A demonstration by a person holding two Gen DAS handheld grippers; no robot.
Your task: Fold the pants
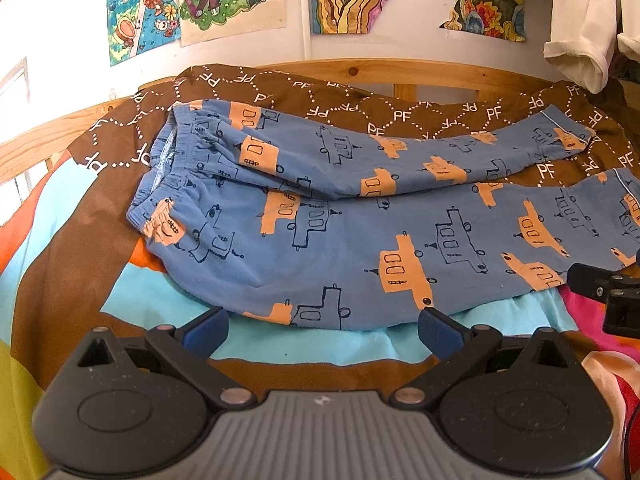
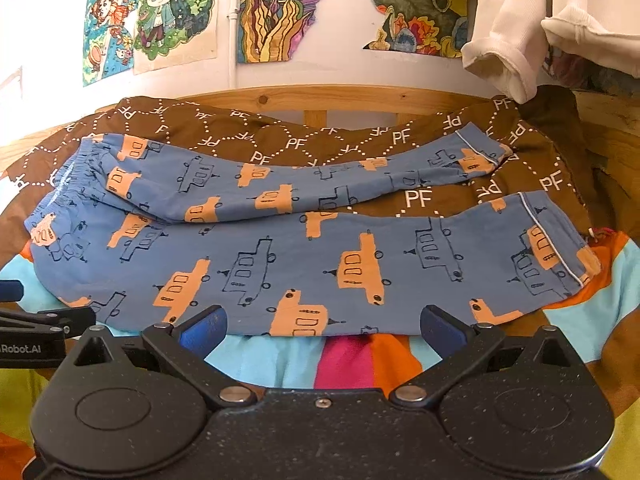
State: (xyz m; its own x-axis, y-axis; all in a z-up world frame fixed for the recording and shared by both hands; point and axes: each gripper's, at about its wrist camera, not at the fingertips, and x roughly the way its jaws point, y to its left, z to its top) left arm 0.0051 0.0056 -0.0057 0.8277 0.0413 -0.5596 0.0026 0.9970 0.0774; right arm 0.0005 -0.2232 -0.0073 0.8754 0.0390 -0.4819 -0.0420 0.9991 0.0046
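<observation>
Bed: a wooden frame (image 1: pixel 360 70) along the wall, covered by a bedspread (image 1: pixel 72 248) in brown, light blue, orange and pink blocks, its far part brown with white "PF" lettering.
Wall: coloured drawings (image 2: pixel 276 12) taped above the frame; a cream garment (image 2: pixel 516 32) hangs at the upper right.
Pants: blue pants (image 1: pixel 360 236) printed with orange and outlined vehicles lie flat on the bedspread, long axis running left to right across both views.
Pants, direction: the elastic waistband (image 1: pixel 176 168) points left, the two cuffs (image 2: pixel 560 248) point right.
Pants, legs: the near leg lies straight; the far leg (image 2: pixel 320 184) angles away from it toward the wall, so brown bedspread shows between the two cuffs.
Left gripper: the left gripper (image 1: pixel 320 326) hovers just in front of the near edge of the pants around the hip and thigh, jaws spread wide, nothing between them.
Right gripper: the right gripper (image 2: pixel 320 326) sits just in front of the near leg's edge, jaws likewise spread wide and holding nothing.
Blue pads: the pads (image 2: pixel 440 326) are apart from the cloth.
</observation>
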